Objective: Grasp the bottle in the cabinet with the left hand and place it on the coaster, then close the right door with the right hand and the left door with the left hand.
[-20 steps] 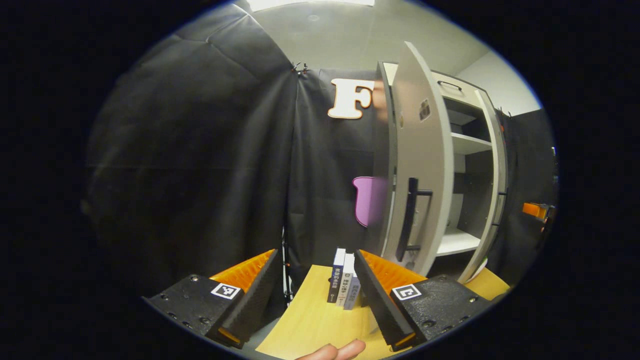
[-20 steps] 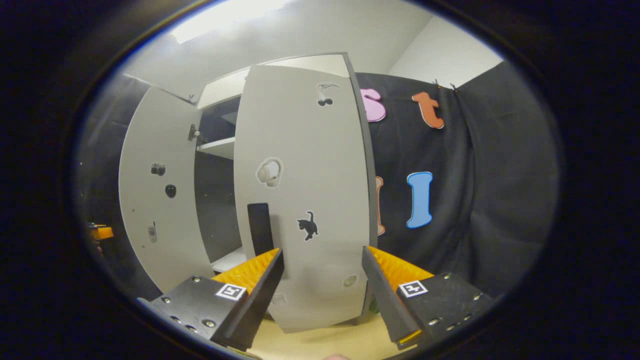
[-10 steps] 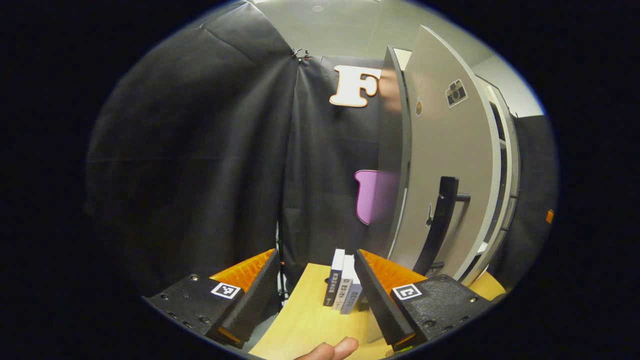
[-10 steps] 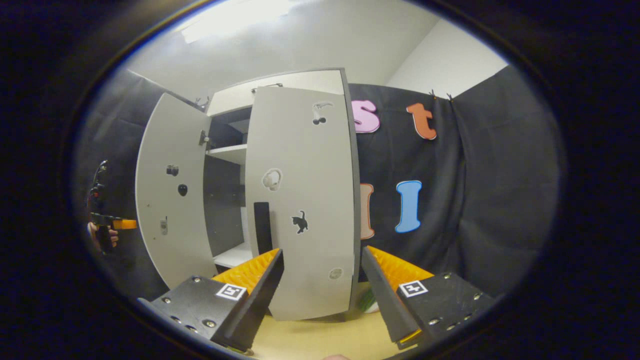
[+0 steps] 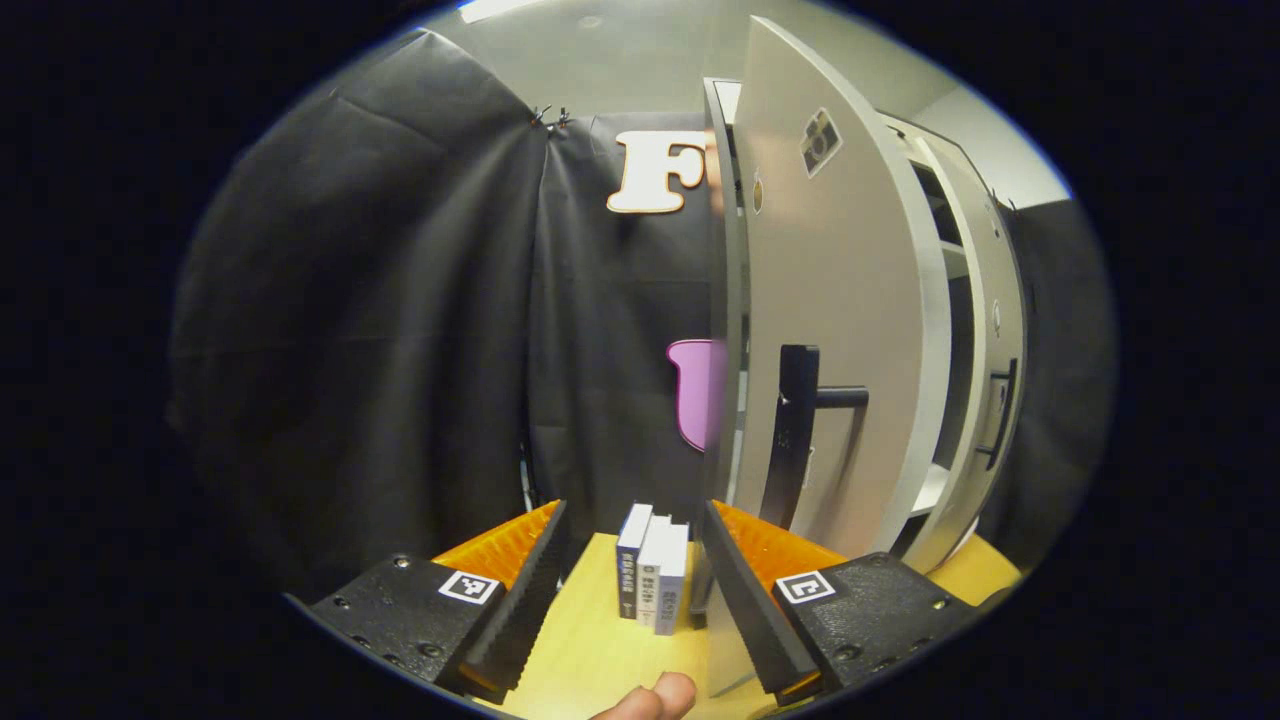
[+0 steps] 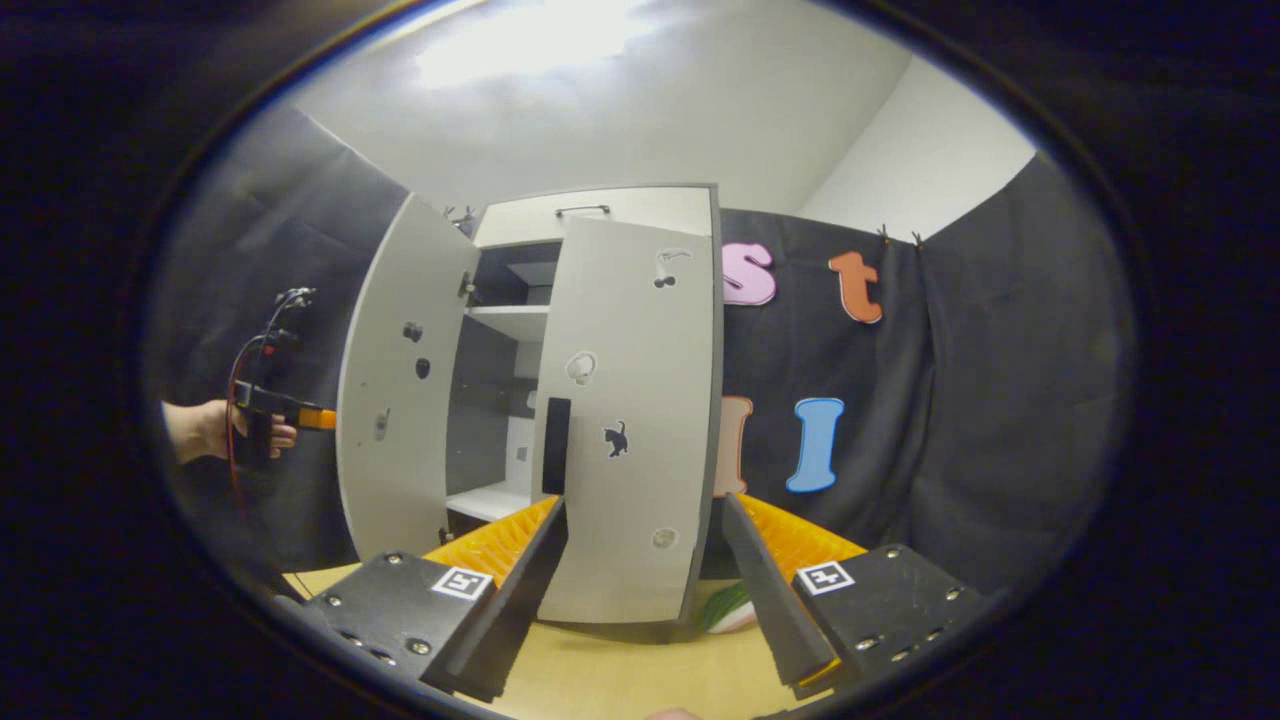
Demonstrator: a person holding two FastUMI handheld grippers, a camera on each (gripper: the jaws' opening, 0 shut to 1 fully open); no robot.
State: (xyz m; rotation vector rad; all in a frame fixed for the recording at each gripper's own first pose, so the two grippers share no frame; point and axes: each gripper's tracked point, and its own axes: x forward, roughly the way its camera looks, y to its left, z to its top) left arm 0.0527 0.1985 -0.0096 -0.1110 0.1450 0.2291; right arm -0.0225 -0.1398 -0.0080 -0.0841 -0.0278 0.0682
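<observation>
As the right gripper [image 6: 645, 585] backs off from the cabinet, the right door [image 6: 630, 420] looks smaller than a second ago and sits nearly shut, a narrow gap left. The left door [image 6: 400, 380] hangs wide open, so that step is not yet done. In the left gripper view the left gripper [image 5: 630, 590] has shifted beside the left door's [image 5: 835, 330] outer edge, its handle [image 5: 795, 430] just right of the fingers. Both grippers are released, jaws apart, holding nothing. From the right gripper view, the hand [image 6: 215, 430] holds the left gripper out level at the door's outer side. Books [image 5: 652, 570] stand on the tabletop [image 5: 590, 650]. Bottle and coaster: cannot tell; a green-white thing [image 6: 728, 608] shows at the right door's foot. Judgement: left door push comes next.
</observation>
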